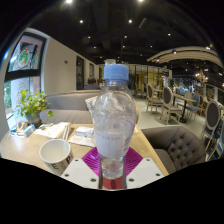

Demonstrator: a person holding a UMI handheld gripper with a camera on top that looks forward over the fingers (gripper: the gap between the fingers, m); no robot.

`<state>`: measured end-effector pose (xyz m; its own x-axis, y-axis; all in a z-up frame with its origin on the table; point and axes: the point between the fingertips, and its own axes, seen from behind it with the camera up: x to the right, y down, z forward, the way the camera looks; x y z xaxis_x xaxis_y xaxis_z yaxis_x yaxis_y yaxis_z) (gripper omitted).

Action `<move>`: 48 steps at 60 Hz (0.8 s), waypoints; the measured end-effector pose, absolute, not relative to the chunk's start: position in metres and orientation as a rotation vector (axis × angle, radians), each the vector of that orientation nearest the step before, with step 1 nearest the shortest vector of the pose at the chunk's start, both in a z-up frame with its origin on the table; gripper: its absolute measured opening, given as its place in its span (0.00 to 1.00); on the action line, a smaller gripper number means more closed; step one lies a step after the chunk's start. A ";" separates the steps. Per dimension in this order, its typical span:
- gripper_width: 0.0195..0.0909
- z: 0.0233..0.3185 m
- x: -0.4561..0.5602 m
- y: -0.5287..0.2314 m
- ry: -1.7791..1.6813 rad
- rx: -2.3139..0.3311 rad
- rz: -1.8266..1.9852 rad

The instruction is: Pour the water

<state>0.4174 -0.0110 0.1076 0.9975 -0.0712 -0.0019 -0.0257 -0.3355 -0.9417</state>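
At the table's left edge we see a potted plant, then a white cup near its front edge. Our gripper has its jaws pinching the upright water bottle, pink pads pressing both sides.

The single camera rides on the tongs, looking forward along the fingers, level and very close behind the water bottle, with the desk and café beyond it.

gripper | two white fingers | magenta inner pads
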 end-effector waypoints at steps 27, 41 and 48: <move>0.12 0.034 0.425 -0.007 0.087 -1.944 -0.065; 0.45 0.029 0.426 -0.013 0.143 -2.005 -0.054; 0.95 0.027 0.420 -0.030 0.186 -2.069 0.003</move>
<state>0.4203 -0.0300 0.0267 0.9881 -0.1311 -0.0802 -0.1335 -0.4736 -0.8705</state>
